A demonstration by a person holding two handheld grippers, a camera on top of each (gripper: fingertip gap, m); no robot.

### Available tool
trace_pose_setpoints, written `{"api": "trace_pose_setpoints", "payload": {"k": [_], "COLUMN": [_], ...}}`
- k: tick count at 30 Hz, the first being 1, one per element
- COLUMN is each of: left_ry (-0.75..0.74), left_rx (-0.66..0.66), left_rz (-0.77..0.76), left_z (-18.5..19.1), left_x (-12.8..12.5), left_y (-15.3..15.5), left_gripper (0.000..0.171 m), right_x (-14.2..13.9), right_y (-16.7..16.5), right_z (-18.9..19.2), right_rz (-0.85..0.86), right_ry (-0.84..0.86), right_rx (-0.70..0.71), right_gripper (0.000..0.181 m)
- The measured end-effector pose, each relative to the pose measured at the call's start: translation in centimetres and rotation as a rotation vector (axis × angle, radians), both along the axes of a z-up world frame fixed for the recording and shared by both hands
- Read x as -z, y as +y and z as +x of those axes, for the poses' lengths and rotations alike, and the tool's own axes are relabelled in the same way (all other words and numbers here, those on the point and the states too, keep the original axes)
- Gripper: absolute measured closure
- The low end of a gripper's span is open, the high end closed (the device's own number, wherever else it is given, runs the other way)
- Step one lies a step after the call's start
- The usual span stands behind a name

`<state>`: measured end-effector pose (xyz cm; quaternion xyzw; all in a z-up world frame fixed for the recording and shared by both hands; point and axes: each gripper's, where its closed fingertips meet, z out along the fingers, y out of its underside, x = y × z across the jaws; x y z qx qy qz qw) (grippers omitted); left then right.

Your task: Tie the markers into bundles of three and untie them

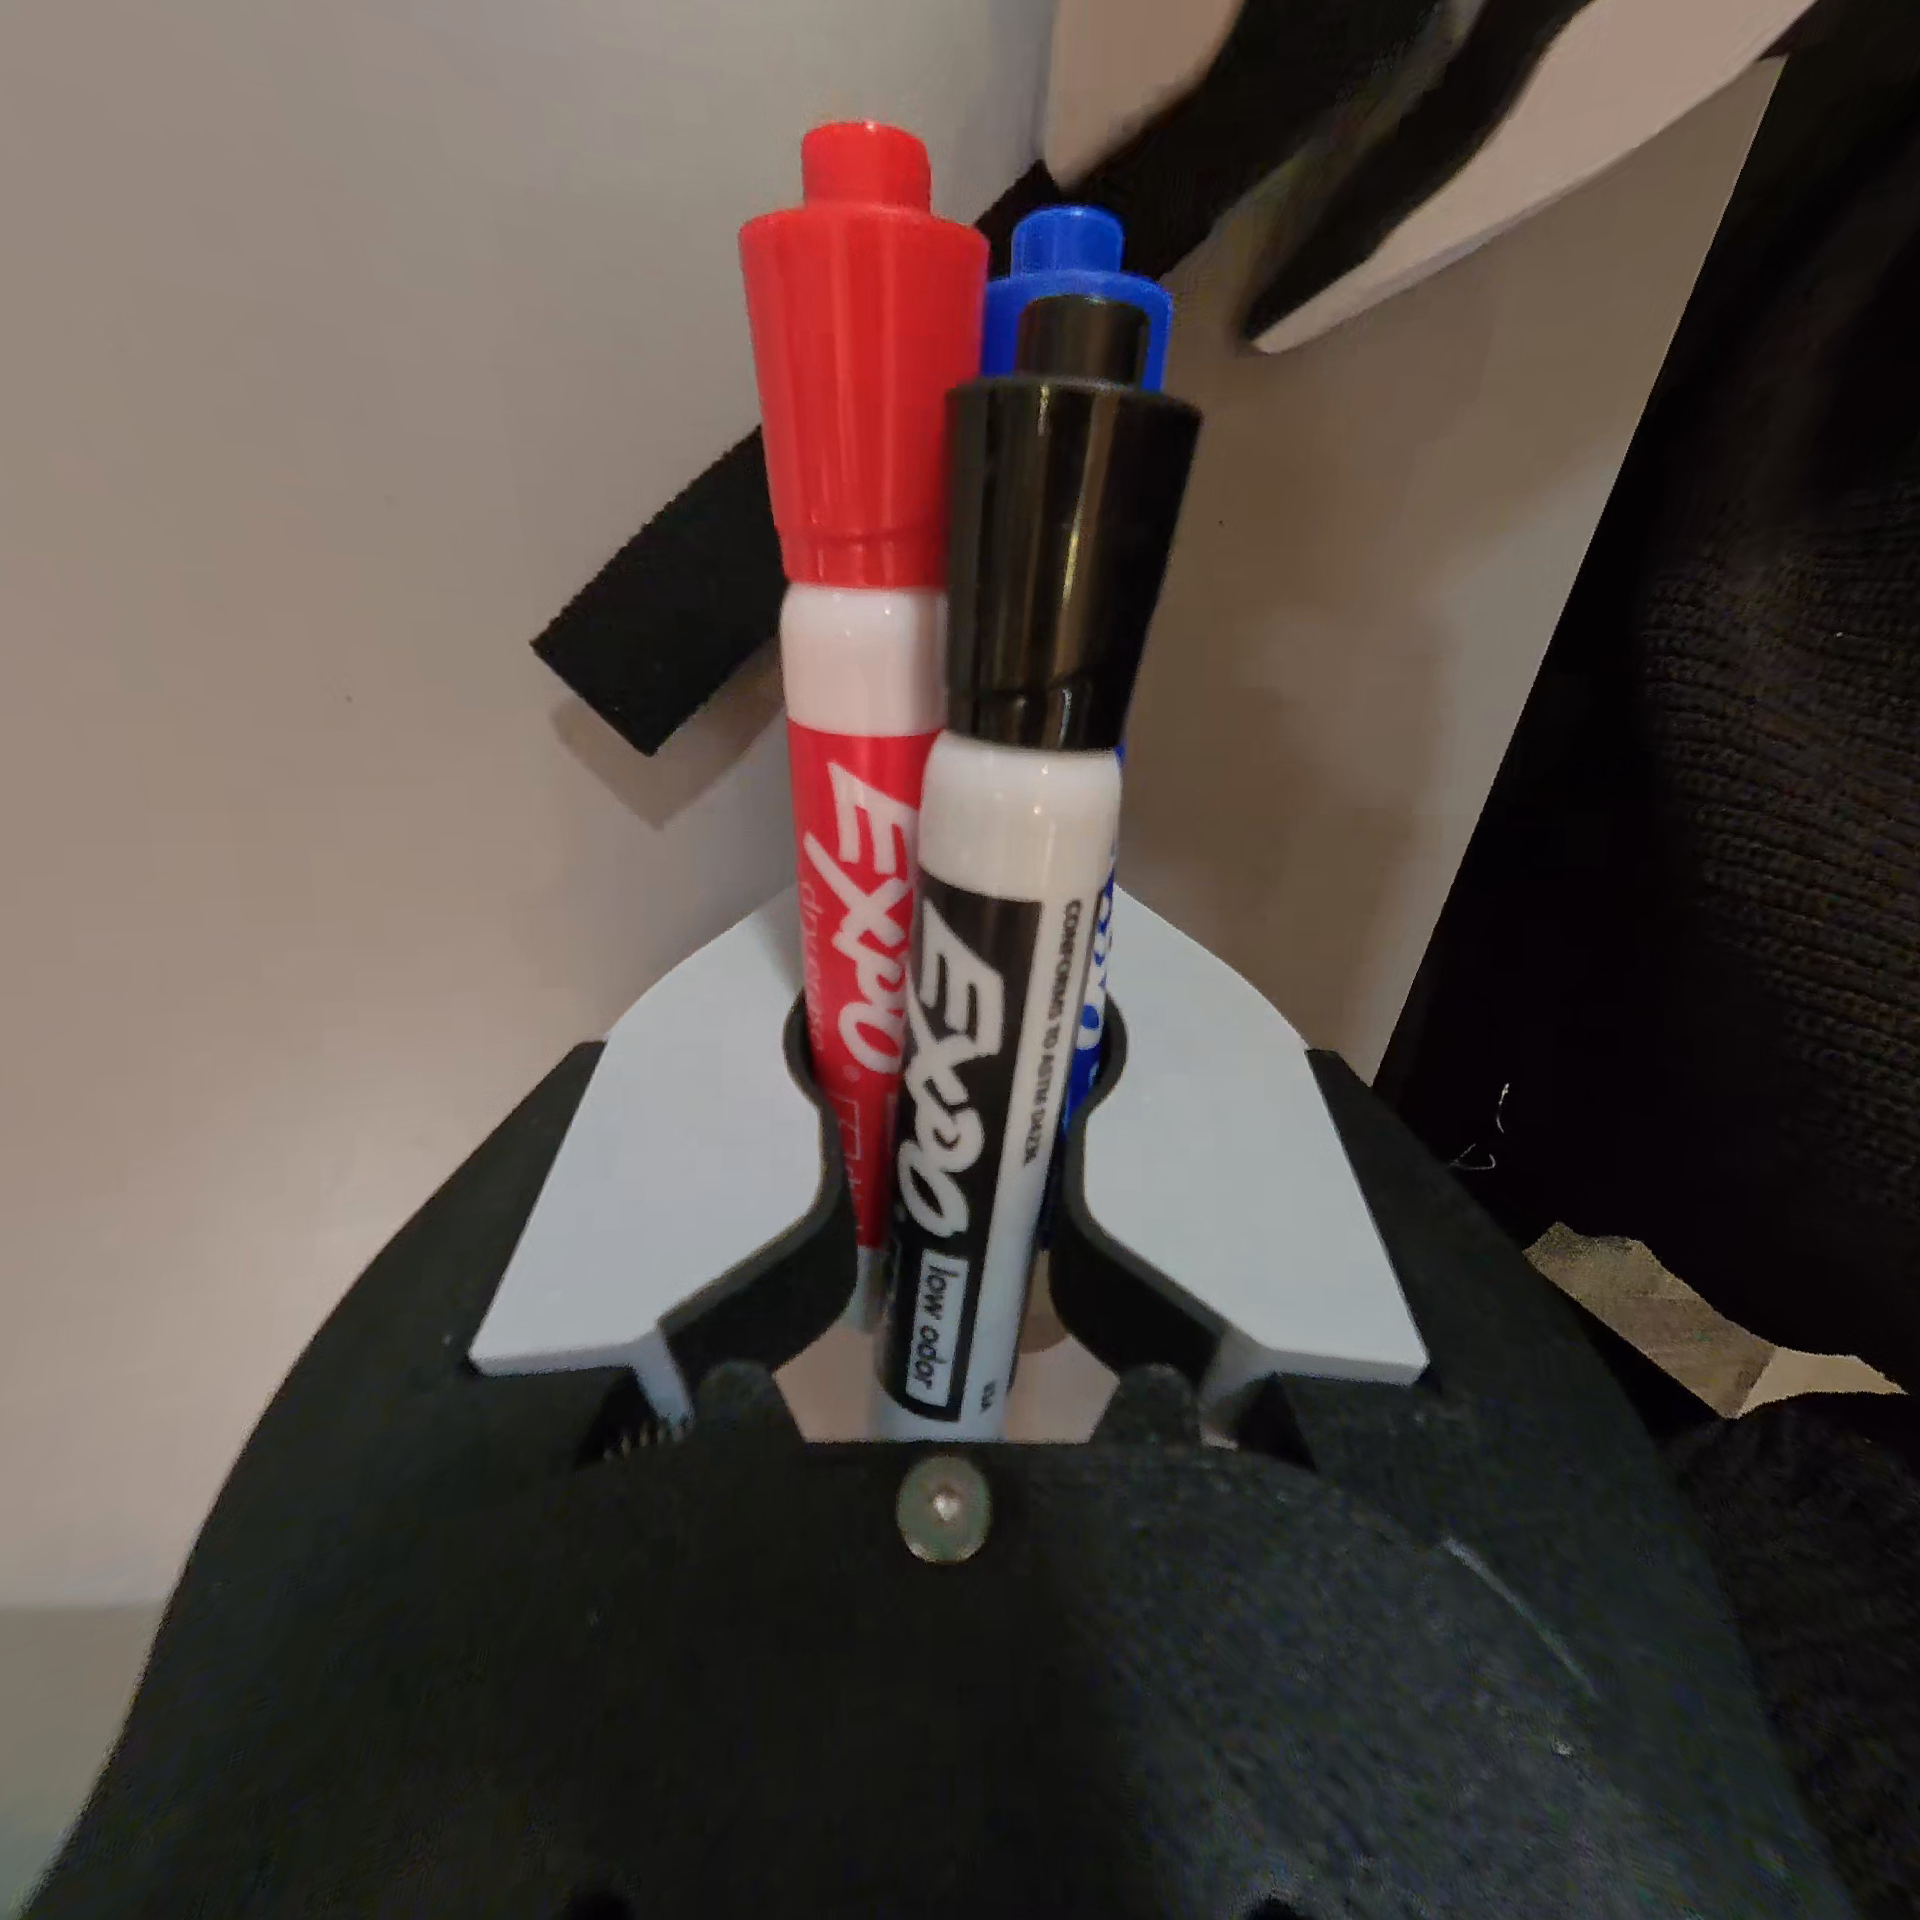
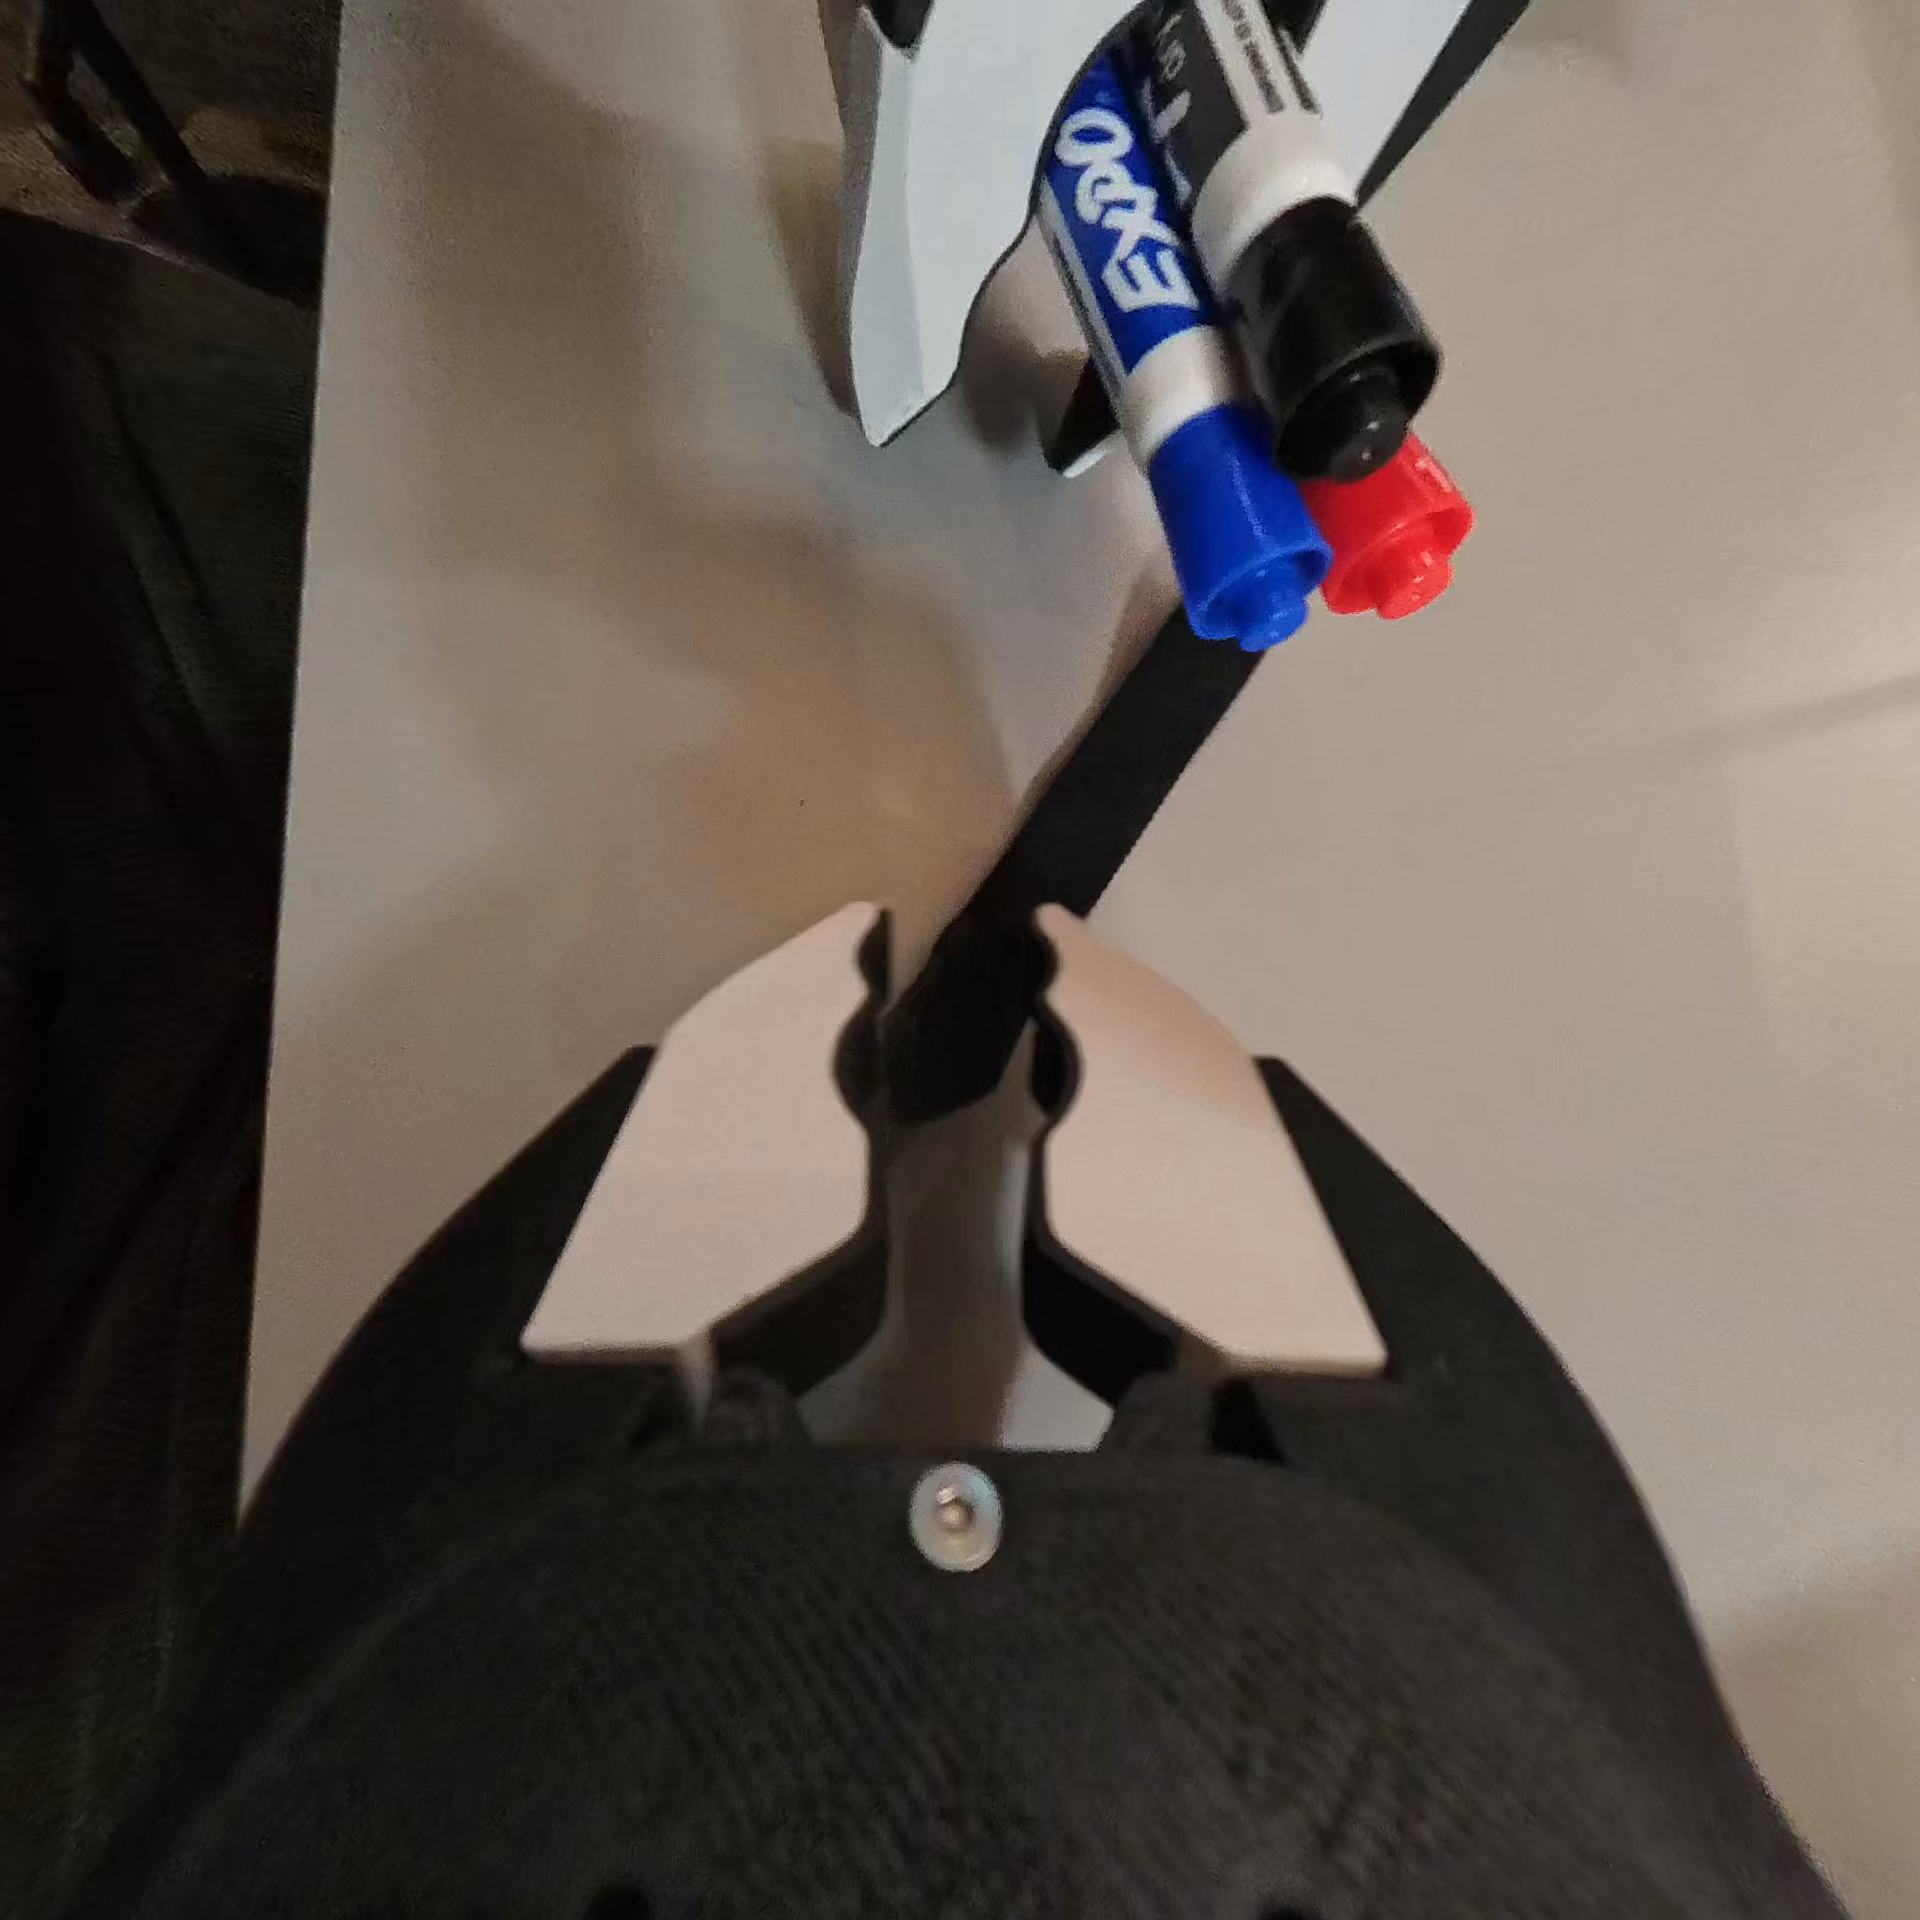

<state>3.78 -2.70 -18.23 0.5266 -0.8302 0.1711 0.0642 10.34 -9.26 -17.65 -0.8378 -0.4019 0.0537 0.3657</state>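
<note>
Markers stood bunched in the left claw (image 1: 956, 1081), which had closed its two pale fingers (image 1: 686, 1174) around their lower ends. The left wrist view showed the red marker (image 1: 857, 623) to the left, the black marker (image 1: 1023, 831) in front and the blue marker (image 1: 1081, 301) peeking out behind, all with caps pointing away from the claw. A black strap (image 1: 665, 623) crossed behind them, with one loose end sticking out past the red one. Only the right wrist view showed where that strap (image 2: 1122, 790) went: it ran from under the marker caps straight into the right claw (image 2: 961, 997), which was nearly closed and pinched the strap's near end between its fingertips. That view also showed the cap ends of the blue marker (image 2: 1236, 530), the red marker (image 2: 1392, 540) and the black marker (image 2: 1330, 332) from the front, pressed close together, far ahead of the right claw and a bit to its right. Each marker had a white body with a coloured label and a matching cap. A pale table (image 2: 623, 623) lay beneath everything.
</note>
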Motion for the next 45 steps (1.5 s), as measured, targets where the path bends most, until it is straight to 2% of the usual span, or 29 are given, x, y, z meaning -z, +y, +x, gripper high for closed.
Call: {"api": "trace_pose_setpoints", "payload": {"k": [2,4,8,10,13,16,24,27,31,40,45], "left_ry": [0.008,0.010,0.019,0.022,0.025,0.028,0.017,0.011,0.001,0.008,0.014], "left_rx": [0.005,0.019,0.064,0.093,0.137,0.168,0.200,0.198,0.188,0.170,0.152], "left_rz": [-0.005,-0.004,0.006,0.013,0.021,0.031,0.024,0.008,-0.012,-0.014,-0.007], "left_z": [-0.2,-0.2,-0.2,-0.1,0.0,-0.1,-0.3,-0.2,-0.2,-0.4,-0.7], "left_x": [0.0,-0.1,-0.3,-0.4,-0.4,-0.3,-0.1,-0.3,-0.6,-0.6,-0.6], "left_y": [-0.2,-0.4,-1.4,-2.1,-3.1,-3.8,-4.5,-4.5,-4.5,-4.0,-3.4], "left_gripper": [0.126,0.126,0.125,0.125,0.125,0.125,0.125,0.125,0.125,0.125,0.125], "right_x": [-0.9,-2.8,-7.1,-7.8,-7.2,-6.5,-6.7,-7.0,-7.2,-7.4,-7.6], "right_y": [0.1,0.8,1.9,2.2,2.3,1.7,0.0,0.0,0.3,0.4,0.5], "right_z": [0.3,0.7,0.6,-0.6,-2.0,-2.3,-1.3,-1.2,-1.2,-0.8,-0.5], "right_rz": [0.019,0.103,0.316,0.345,0.297,0.273,0.249,0.271,0.277,0.282,0.281], "right_ry": [0.043,0.100,0.143,0.184,0.221,0.182,0.193,0.200,0.218,0.254,0.272], "right_rx": [0.025,0.063,0.091,0.087,0.059,0.011,-0.047,-0.044,-0.024,-0.010,0.005], "right_gripper": [0.131,0.122,0.144,0.144,0.143,0.160,0.162,0.161,0.139,0.151,0.140]}}
